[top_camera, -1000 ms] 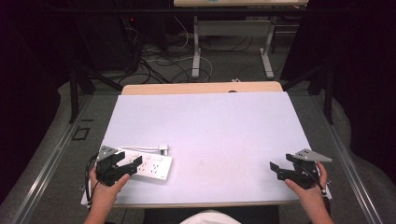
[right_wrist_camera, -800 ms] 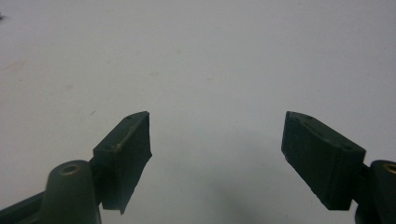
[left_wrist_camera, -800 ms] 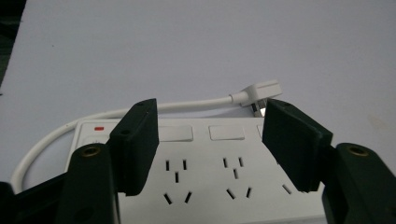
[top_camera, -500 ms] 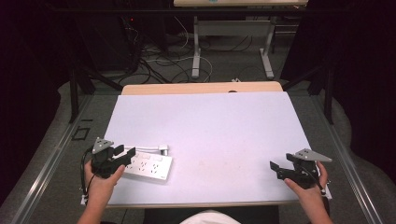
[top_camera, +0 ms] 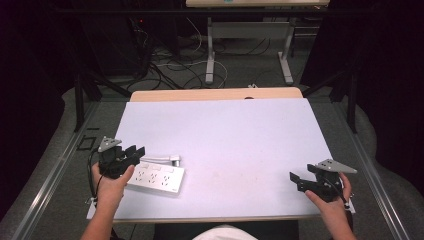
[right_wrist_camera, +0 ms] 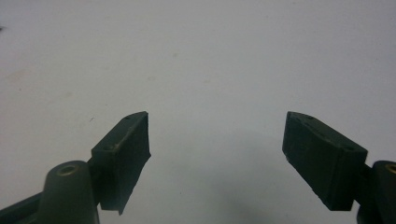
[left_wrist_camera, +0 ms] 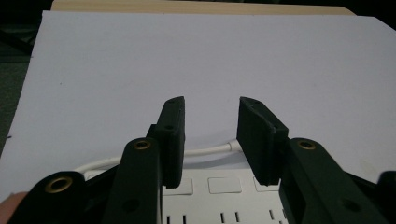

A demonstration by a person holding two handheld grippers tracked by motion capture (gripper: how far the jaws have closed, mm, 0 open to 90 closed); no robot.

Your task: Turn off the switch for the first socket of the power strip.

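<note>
Left tongs [top_camera: 134, 151] have lifted off the power strip [top_camera: 156, 178], partly open; right tongs [top_camera: 296, 181] gape wide, empty.

Both grippers, left gripper [top_camera: 134, 151] and right gripper [top_camera: 296, 178], are black, each topped by a grey three-cornered plate (brass-ringed holes dot the arms).

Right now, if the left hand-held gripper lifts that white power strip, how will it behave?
The power strip looks like a rigid, flat plastic bar, so it probably won't flex or roll. Its smooth casing may slip between the open jaws of the left hand-held gripper. The thin cord likely trails limply.
</note>
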